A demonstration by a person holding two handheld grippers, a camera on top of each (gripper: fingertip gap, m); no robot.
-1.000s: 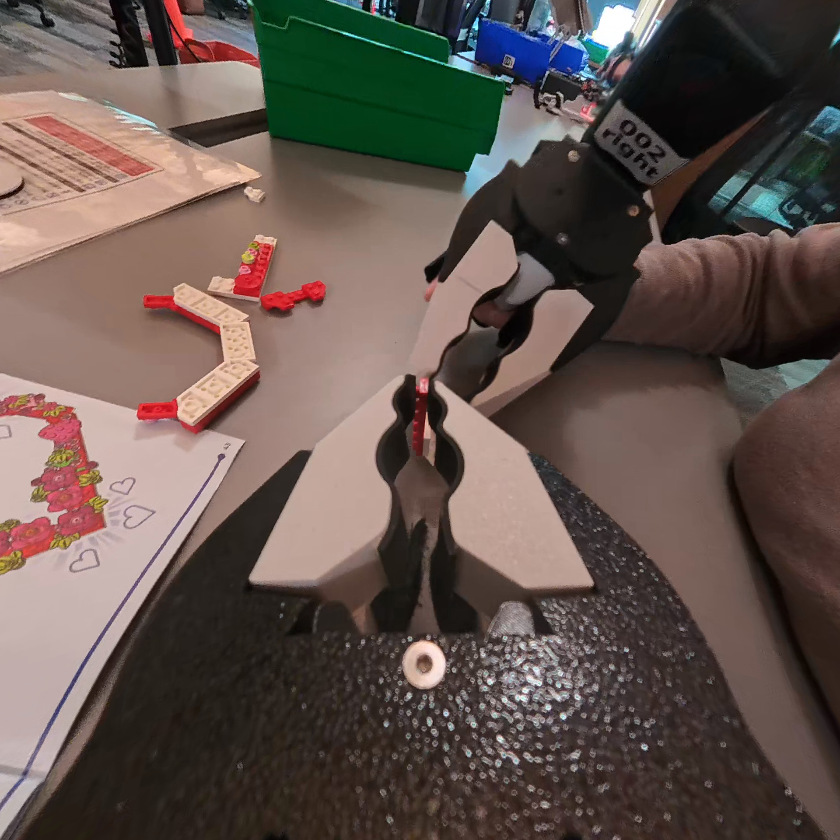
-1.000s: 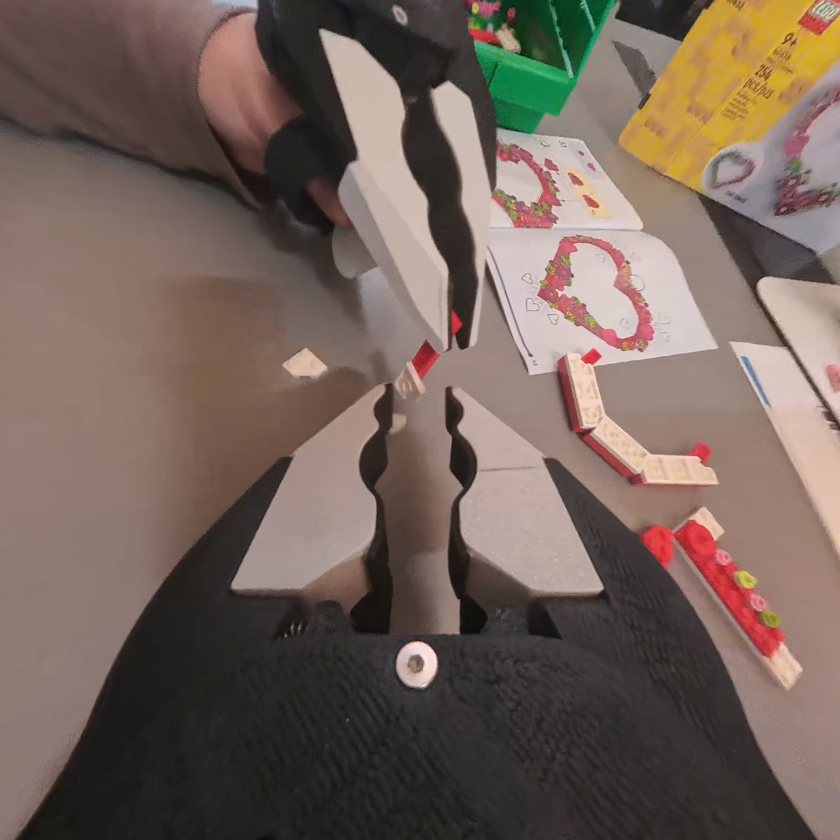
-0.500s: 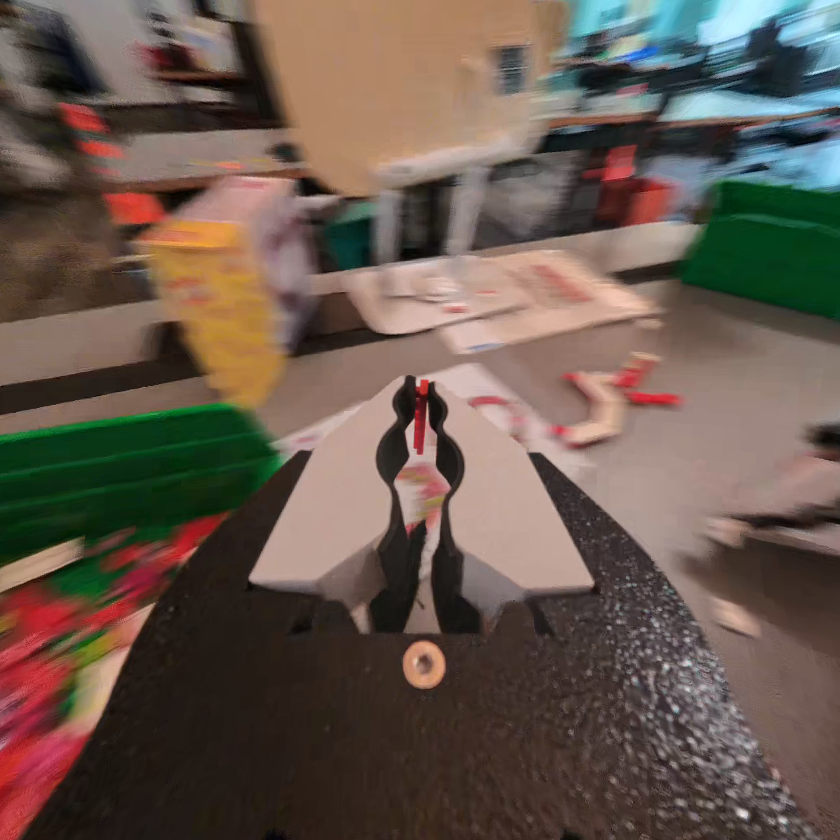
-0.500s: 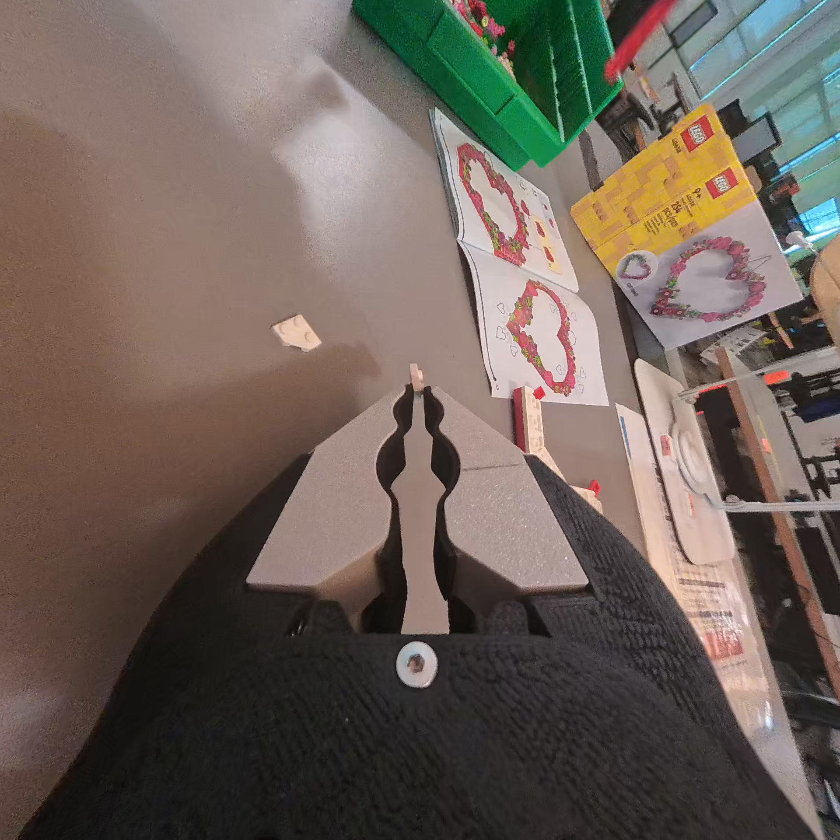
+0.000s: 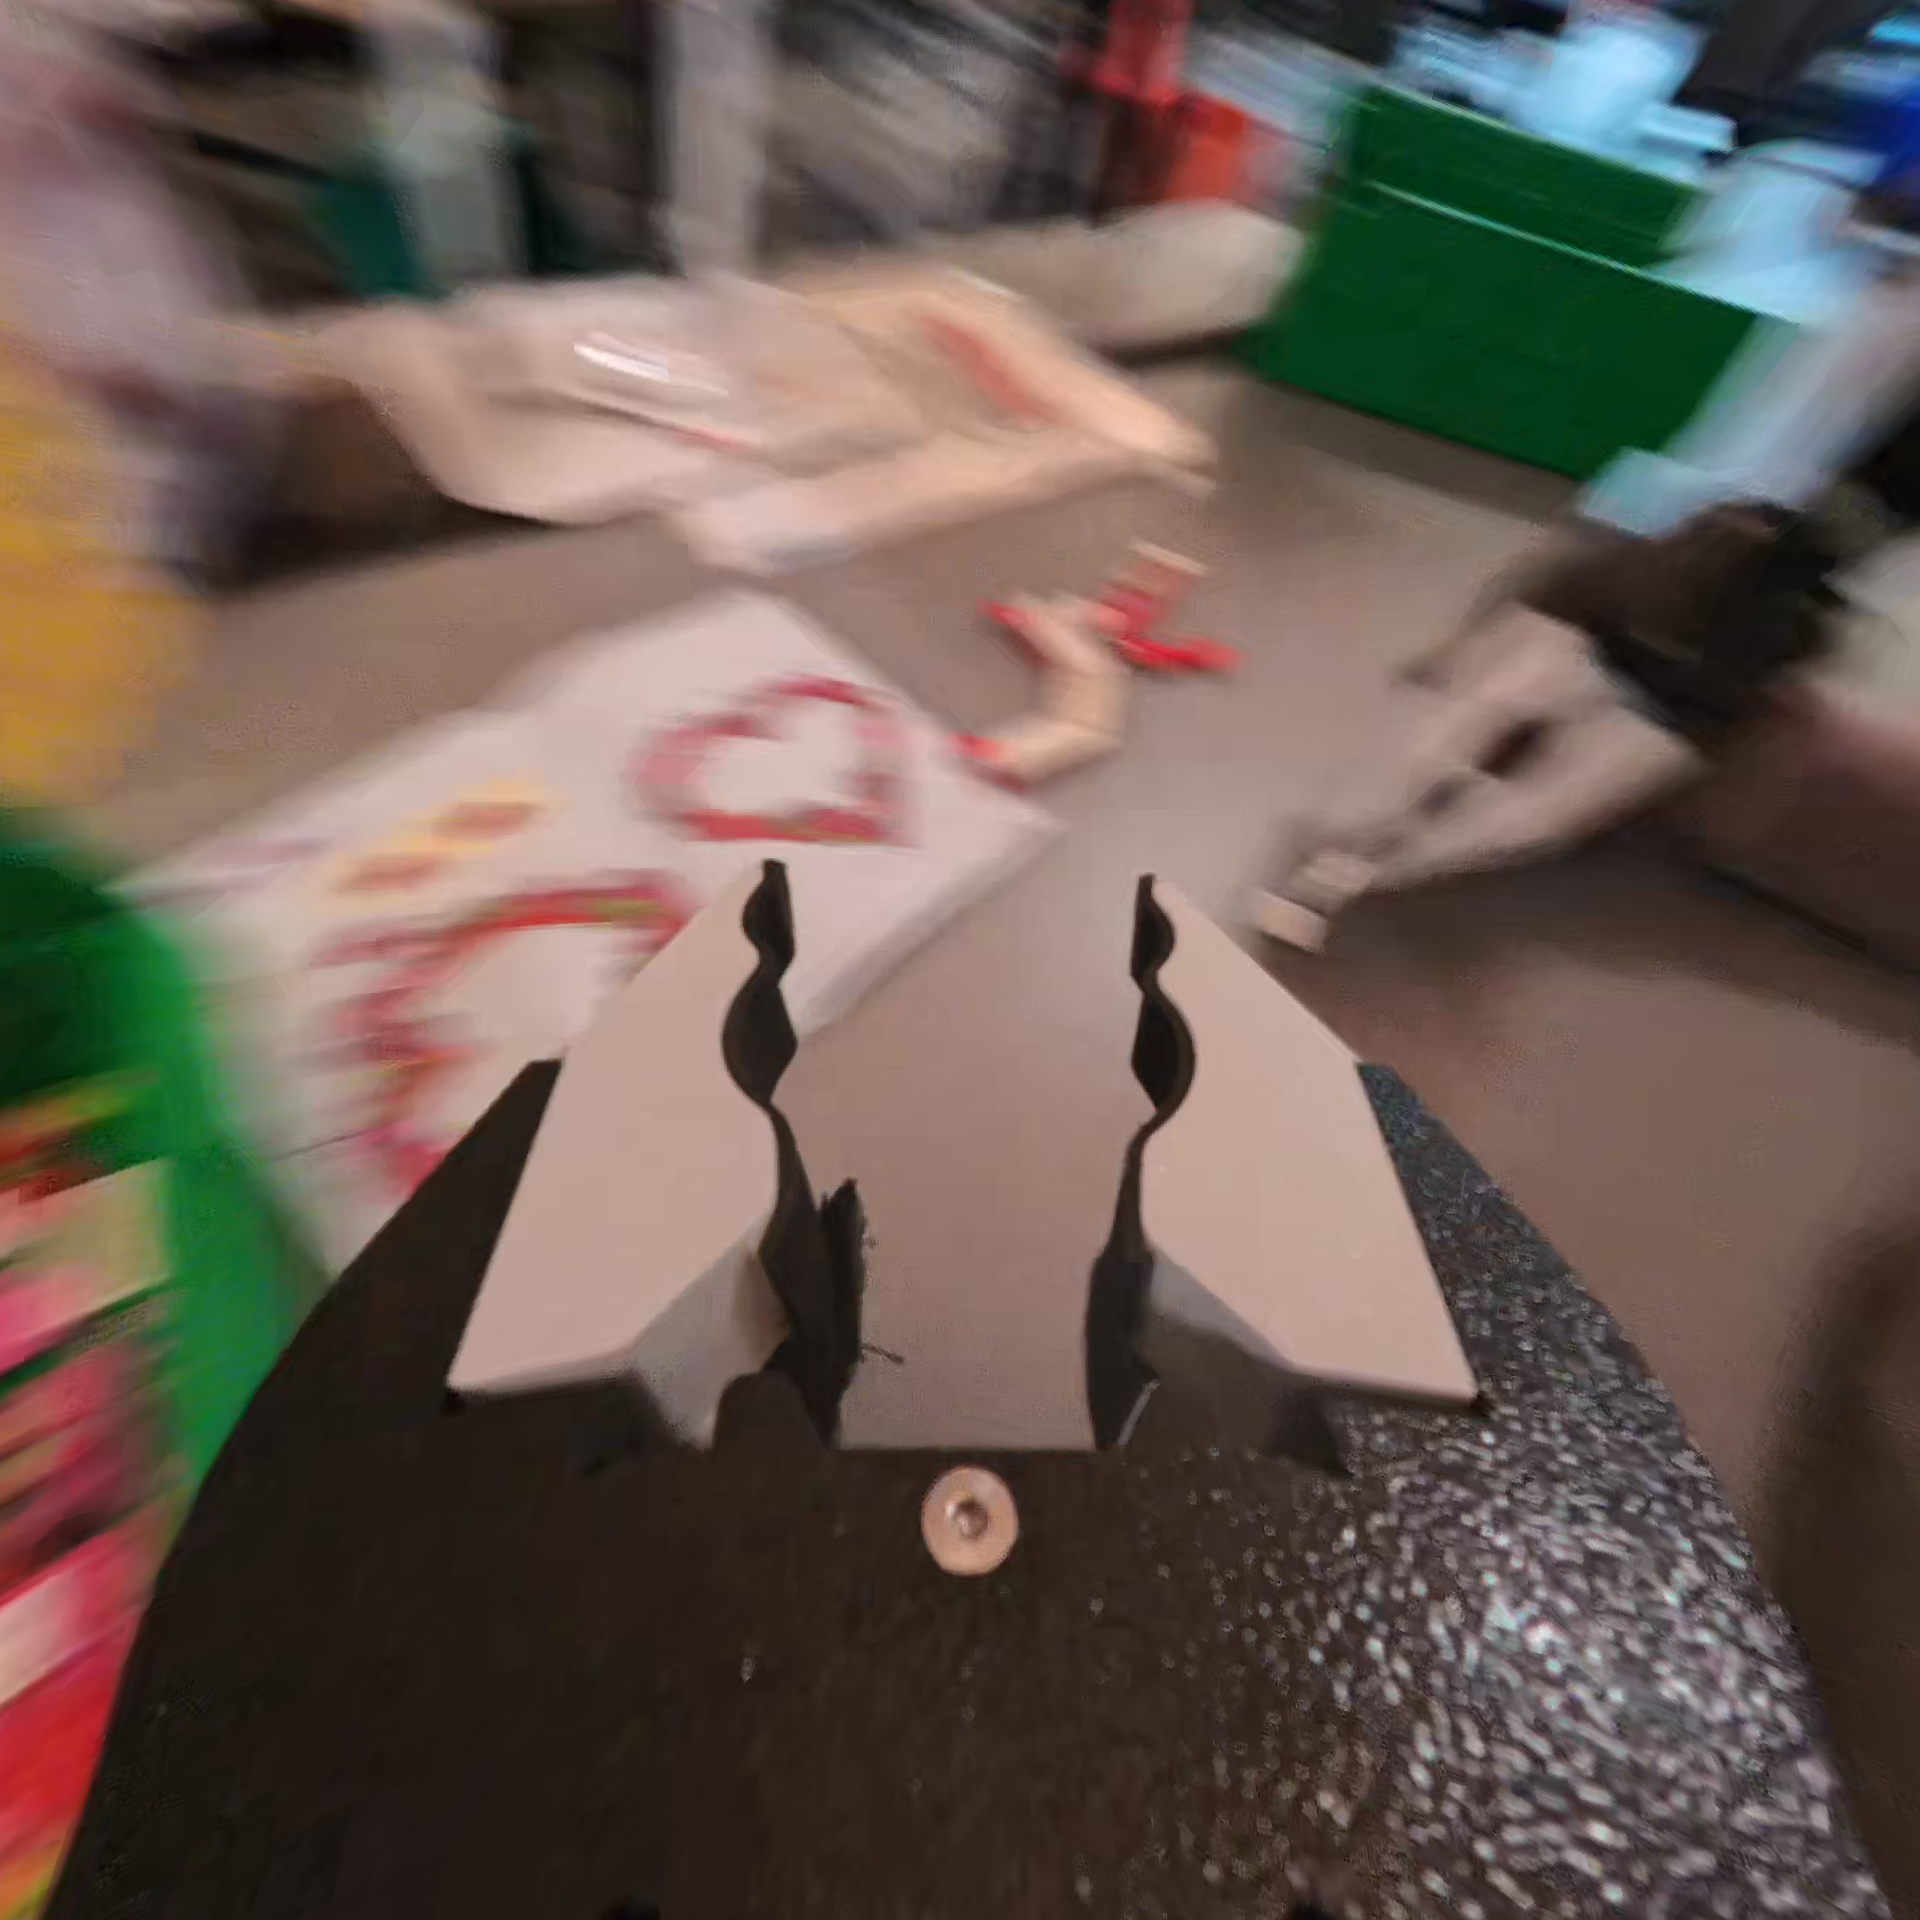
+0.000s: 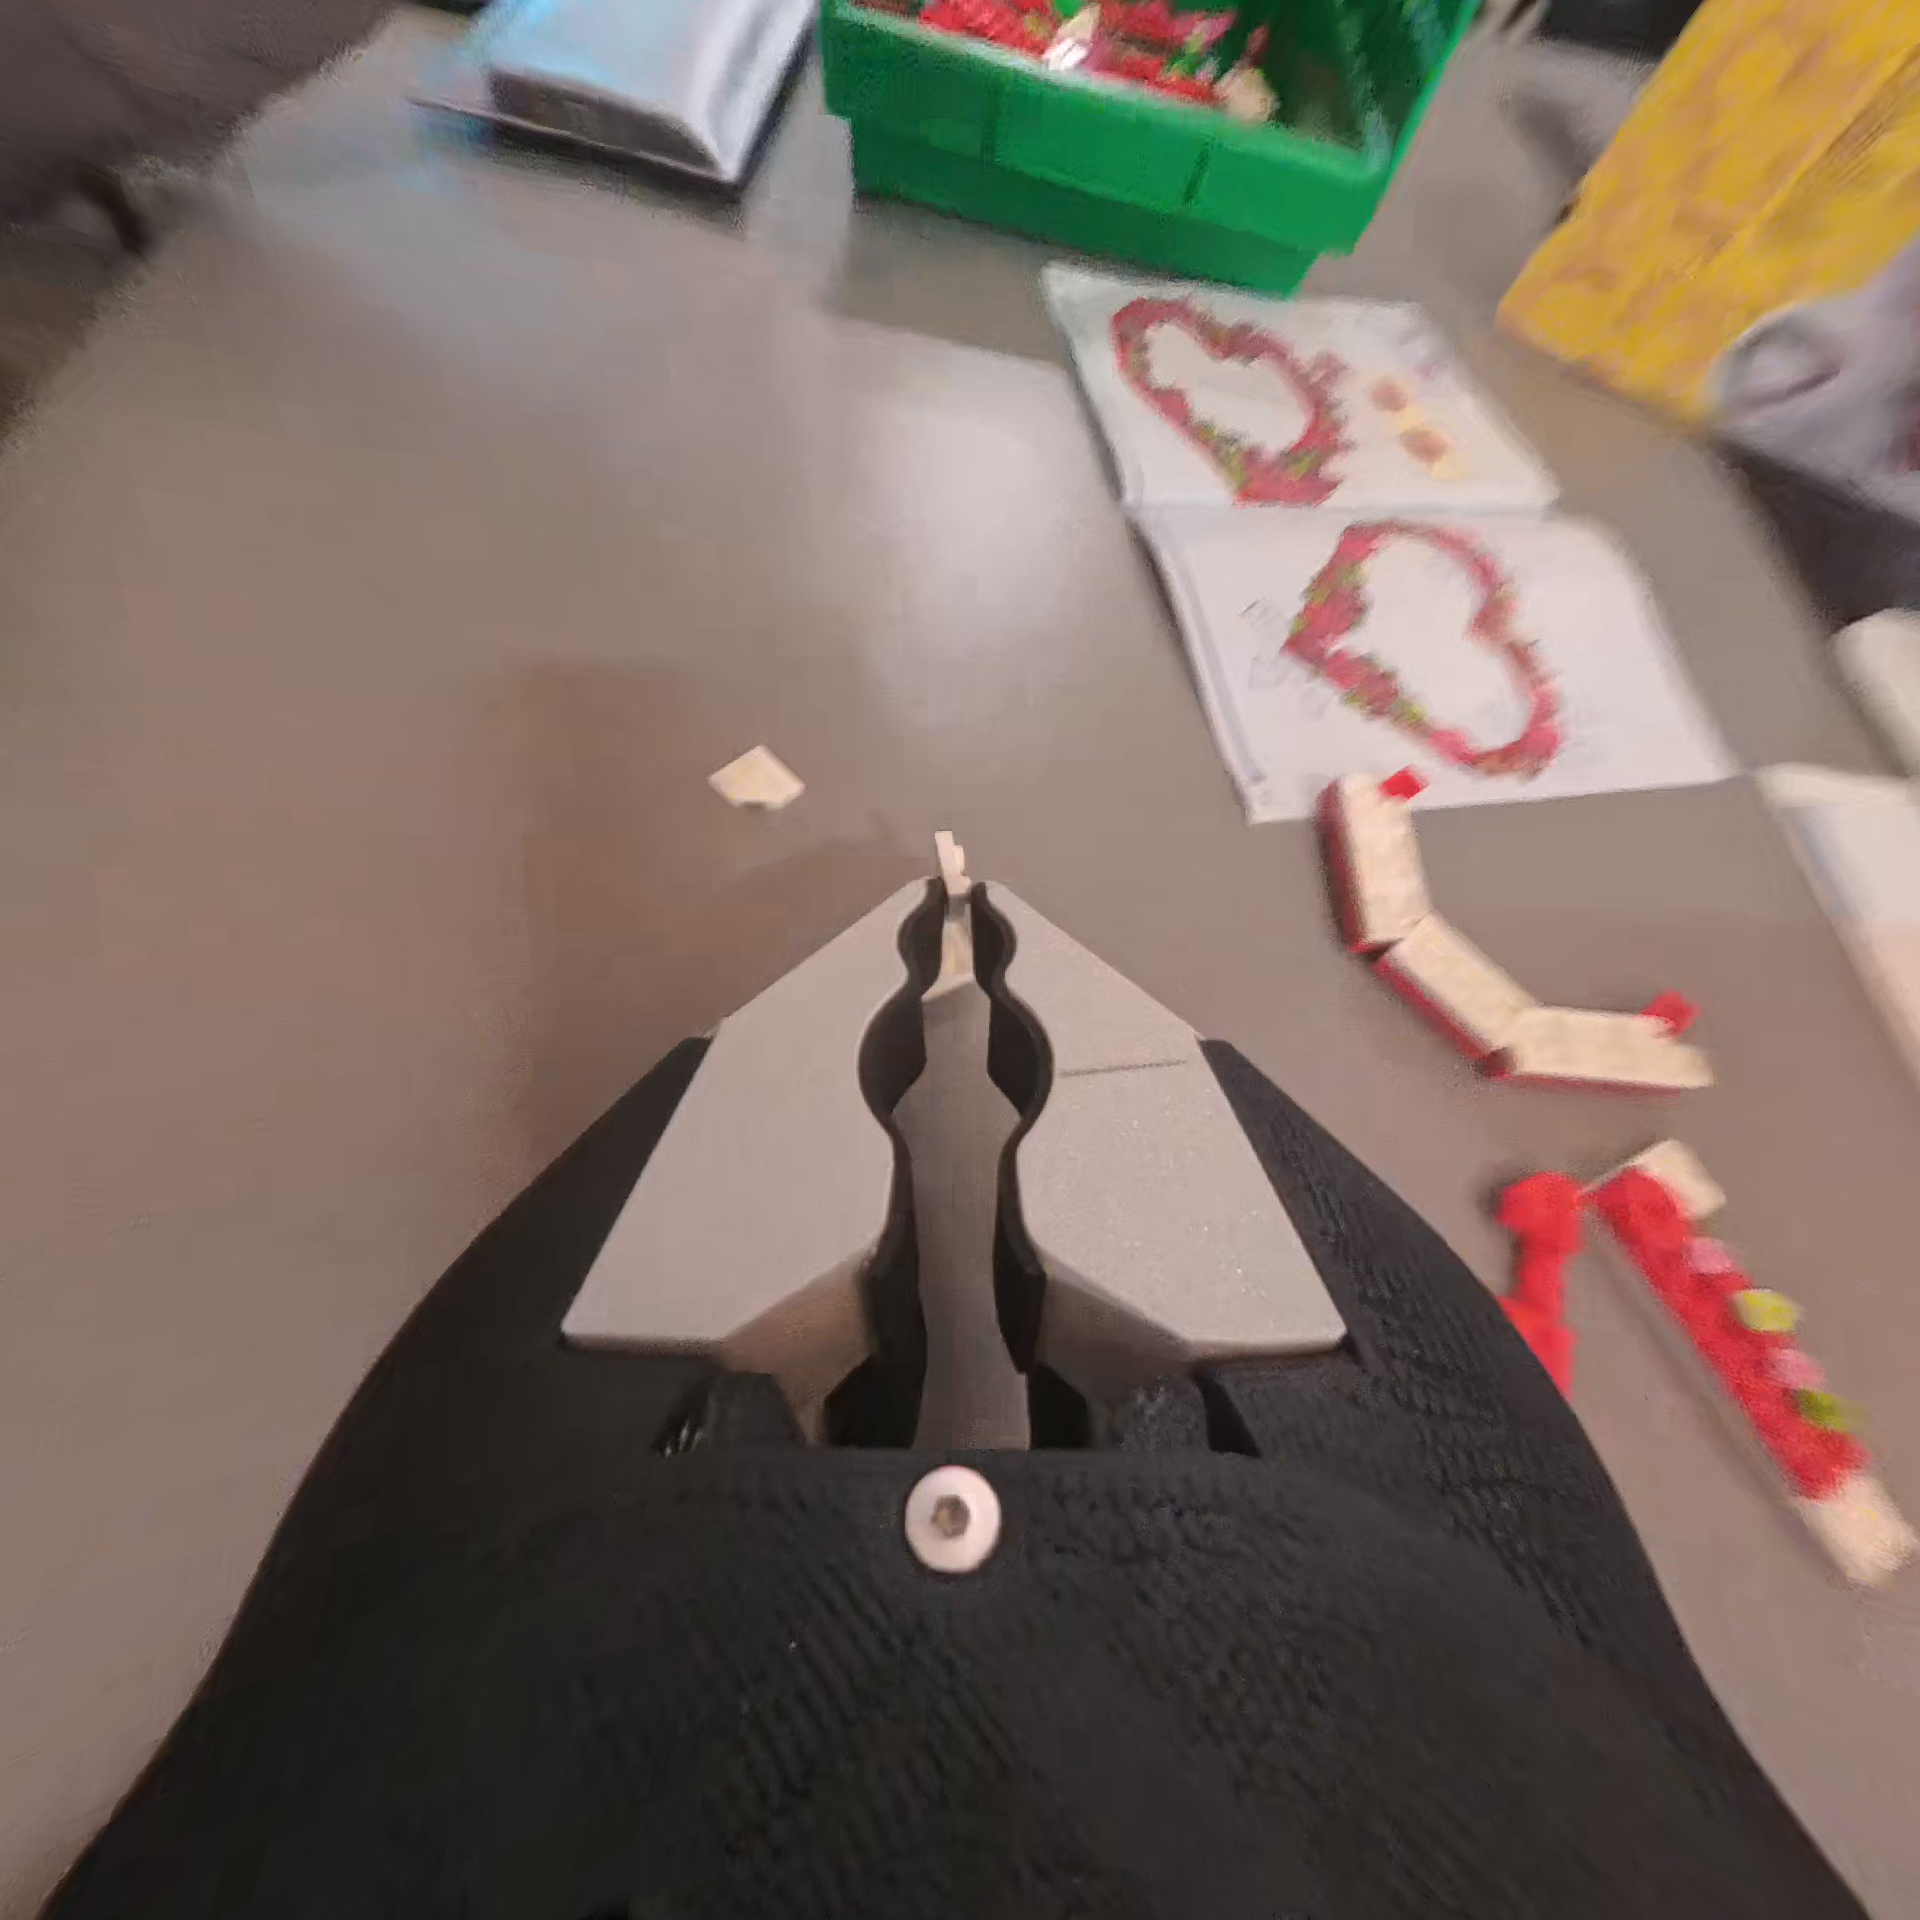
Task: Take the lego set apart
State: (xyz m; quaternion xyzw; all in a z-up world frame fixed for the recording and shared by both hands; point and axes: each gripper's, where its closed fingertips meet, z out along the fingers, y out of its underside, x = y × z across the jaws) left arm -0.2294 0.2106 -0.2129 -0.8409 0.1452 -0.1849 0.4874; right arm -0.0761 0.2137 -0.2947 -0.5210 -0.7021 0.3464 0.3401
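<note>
Clearly the two tools are doing different jobs at this moment. At lower centre of the right wrist view, the right gripper [image 6: 951, 894] is clenched on a small white plate [image 6: 950, 862], which sticks up edge-on from the very tips; a pinch that far forward probably suits so thin a piece and leaves it free to be dropped. Just up and left of it, a loose white piece [image 6: 755, 777] lies flat on the grey table [image 6: 520, 520], a likely sign that separated parts are being laid out there. At lower centre of the left wrist view, the left gripper [image 5: 956, 894] is spread wide with nothing between its fingers, and the heavy blur suggests it is swinging. What remains of the lego set sits toward the right edge of the right wrist view: a bent white-and-red chain [image 6: 1475, 966] at mid-height, and below it a red flowered strip [image 6: 1745, 1351] with a small red piece [image 6: 1538, 1247] touching its near end, all resting on the table and apart from both tools. They lie within easy reach of either one, which fits work done piece by piece. Above them lies an open instruction booklet [image 6: 1403, 644], and at the top of the frame stands a green bin [image 6: 1091, 145] already holding red and pink pieces, apparently the place for finished parts. A yellow box [image 6: 1714, 208] fills the upper right corner.
</note>
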